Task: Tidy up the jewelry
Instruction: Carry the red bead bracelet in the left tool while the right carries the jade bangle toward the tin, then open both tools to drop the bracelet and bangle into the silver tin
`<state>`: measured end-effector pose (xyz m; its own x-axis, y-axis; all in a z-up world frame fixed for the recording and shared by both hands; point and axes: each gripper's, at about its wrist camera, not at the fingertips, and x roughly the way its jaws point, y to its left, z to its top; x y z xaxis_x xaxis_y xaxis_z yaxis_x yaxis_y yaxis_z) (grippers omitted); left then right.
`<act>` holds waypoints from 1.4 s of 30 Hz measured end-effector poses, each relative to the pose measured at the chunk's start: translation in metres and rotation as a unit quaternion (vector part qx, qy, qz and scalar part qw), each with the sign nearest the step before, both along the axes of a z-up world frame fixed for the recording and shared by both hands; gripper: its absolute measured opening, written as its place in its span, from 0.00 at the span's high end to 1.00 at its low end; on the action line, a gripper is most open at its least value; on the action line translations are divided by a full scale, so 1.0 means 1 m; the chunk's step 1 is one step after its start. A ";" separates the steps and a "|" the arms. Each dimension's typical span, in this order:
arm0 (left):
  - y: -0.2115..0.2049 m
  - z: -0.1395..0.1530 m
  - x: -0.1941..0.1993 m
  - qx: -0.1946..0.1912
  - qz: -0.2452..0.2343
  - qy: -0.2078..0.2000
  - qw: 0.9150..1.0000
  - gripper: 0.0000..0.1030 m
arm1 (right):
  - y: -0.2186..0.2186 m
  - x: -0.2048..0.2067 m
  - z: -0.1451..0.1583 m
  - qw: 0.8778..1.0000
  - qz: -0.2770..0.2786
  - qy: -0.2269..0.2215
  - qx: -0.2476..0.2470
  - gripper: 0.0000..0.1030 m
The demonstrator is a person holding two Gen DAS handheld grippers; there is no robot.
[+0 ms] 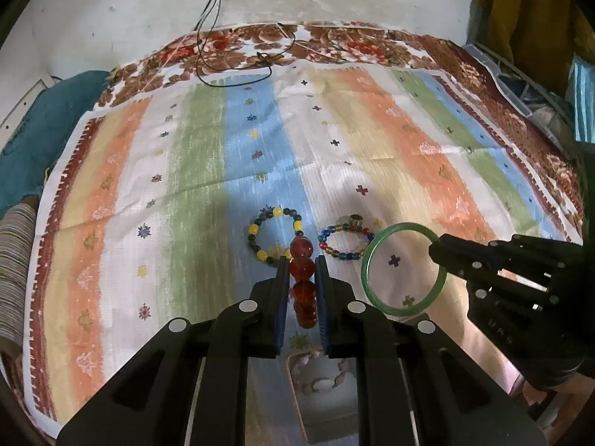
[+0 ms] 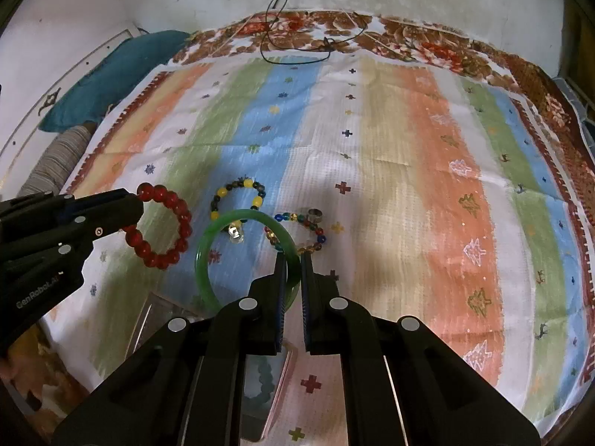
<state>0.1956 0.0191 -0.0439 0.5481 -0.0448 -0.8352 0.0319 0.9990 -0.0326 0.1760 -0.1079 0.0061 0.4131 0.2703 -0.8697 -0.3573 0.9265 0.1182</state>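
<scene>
In my left gripper (image 1: 302,260): one red bead bracelet (image 1: 303,278), clamped edge-on between the blue pads, its large round beads stacked in a line down the gap; from my right wrist camera it reads as a full ring (image 2: 163,226) hanging clear of the cloth from the fingertips. In my right gripper (image 2: 293,258): one green bangle (image 2: 208,245), smooth and glassy, pinched by its rim with the pads closed tight on it; the left wrist view shows the whole hoop (image 1: 403,269) held up off the surface, its far side caught in the black fingertips. Lying on the striped cloth (image 1: 186,171), just beyond both held pieces: one bracelet of yellow and dark beads (image 1: 275,234), flat on the blue stripe; just beside it to the right, one bracelet of small multicoloured beads (image 1: 346,239), with a small metal ring (image 1: 356,219) touching or just at its far edge. A small clear faceted piece (image 2: 236,233) shows through the bangle's opening in the right wrist view; I cannot tell what it is. Below my fingers, near the cloth's front edge: a clear box (image 1: 316,383) holding a pale beaded bracelet, blurred. Along the far edge, a floral cloth (image 1: 334,42) with a thin black cord (image 1: 238,74) looped across it.
</scene>
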 end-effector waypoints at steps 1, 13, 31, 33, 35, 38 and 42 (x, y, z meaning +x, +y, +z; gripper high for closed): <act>0.000 0.001 -0.001 -0.001 0.000 0.000 1.000 0.87 | -0.001 -0.002 0.001 1.000 0.000 -0.001 0.001 0.92; -0.007 0.017 -0.026 -0.006 -0.002 -0.023 1.000 0.87 | -0.009 -0.022 0.013 1.000 0.001 -0.012 0.012 0.92; -0.015 0.024 -0.068 -0.025 -0.010 -0.034 0.999 0.87 | -0.018 -0.054 0.025 0.999 0.004 -0.036 0.018 0.92; -0.014 0.024 -0.071 -0.026 -0.009 -0.032 0.999 0.87 | -0.018 -0.058 0.025 0.999 0.005 -0.038 0.018 0.92; -0.015 0.023 -0.074 -0.026 -0.008 -0.031 0.999 0.87 | -0.018 -0.060 0.025 0.999 0.007 -0.035 0.019 0.92; -0.015 0.022 -0.076 -0.027 -0.009 -0.030 0.999 0.87 | -0.018 -0.065 0.025 0.999 0.011 -0.034 0.021 0.92; -0.016 0.020 -0.079 -0.035 -0.009 -0.024 0.999 0.87 | -0.016 -0.067 0.024 0.999 0.016 -0.031 0.024 0.92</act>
